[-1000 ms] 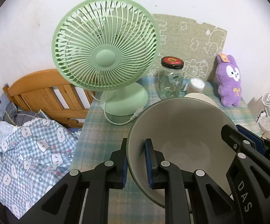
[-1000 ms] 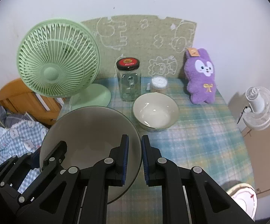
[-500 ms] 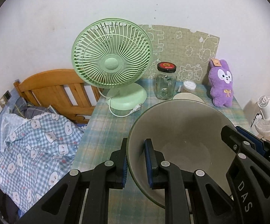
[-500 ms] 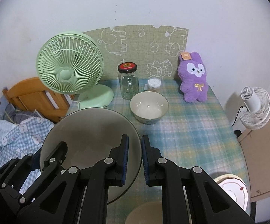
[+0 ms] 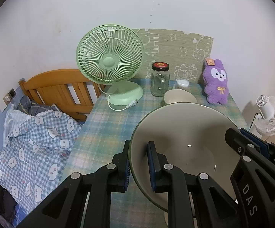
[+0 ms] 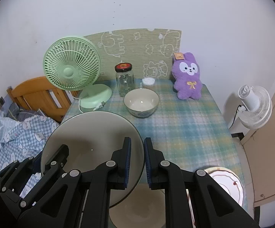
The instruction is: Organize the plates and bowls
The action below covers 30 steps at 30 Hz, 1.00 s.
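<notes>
A large grey-beige bowl with a green outside [image 5: 185, 133] [image 6: 91, 131] hangs above the checked table, held by both grippers. My left gripper [image 5: 138, 163] is shut on its left rim. My right gripper [image 6: 137, 161] is shut on its right rim. A smaller cream bowl [image 6: 141, 102] [image 5: 179, 96] sits upright on the table in front of the jar. A white plate with a red pattern [image 6: 226, 182] lies at the table's near right corner. A cream dish [image 6: 143, 210] lies under the held bowl at the near edge, partly hidden.
A green desk fan [image 6: 72, 72] stands at the back left, its cord [image 5: 122, 106] on the cloth. A glass jar with a dark lid [image 6: 124, 79], a small white container [image 6: 148, 81] and a purple plush rabbit [image 6: 187, 76] line the back. A bed [image 5: 32, 136] lies left, a white fan [image 6: 255, 106] right.
Both grippers have drawn back and up with the big bowl. The fan, jar and small bowl look farther off, and the plate and near dish have come into view.
</notes>
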Available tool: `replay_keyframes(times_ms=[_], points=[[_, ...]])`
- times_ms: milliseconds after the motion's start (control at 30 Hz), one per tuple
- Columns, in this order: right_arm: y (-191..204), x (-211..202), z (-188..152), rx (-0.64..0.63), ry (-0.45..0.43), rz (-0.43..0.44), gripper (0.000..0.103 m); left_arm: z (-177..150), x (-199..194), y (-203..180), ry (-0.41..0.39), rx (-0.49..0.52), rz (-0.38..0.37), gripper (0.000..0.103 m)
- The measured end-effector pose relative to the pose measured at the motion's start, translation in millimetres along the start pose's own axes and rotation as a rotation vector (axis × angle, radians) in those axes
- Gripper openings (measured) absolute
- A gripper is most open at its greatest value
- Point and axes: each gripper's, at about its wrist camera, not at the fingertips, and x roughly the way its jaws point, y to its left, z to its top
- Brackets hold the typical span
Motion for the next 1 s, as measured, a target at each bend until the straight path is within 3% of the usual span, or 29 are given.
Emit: replay_keyframes(times_ms=[367,1000], points=[[-18,-5,-32,-0.013,0.009,-0.013,0.017,-30,-4,-14,0.013,-0.004,-0.012,0.014],[-34,18,-85,0.013,0.085,-0.048,0.017,-80,20,-28,0.105,0.012,-0.046,0.014]])
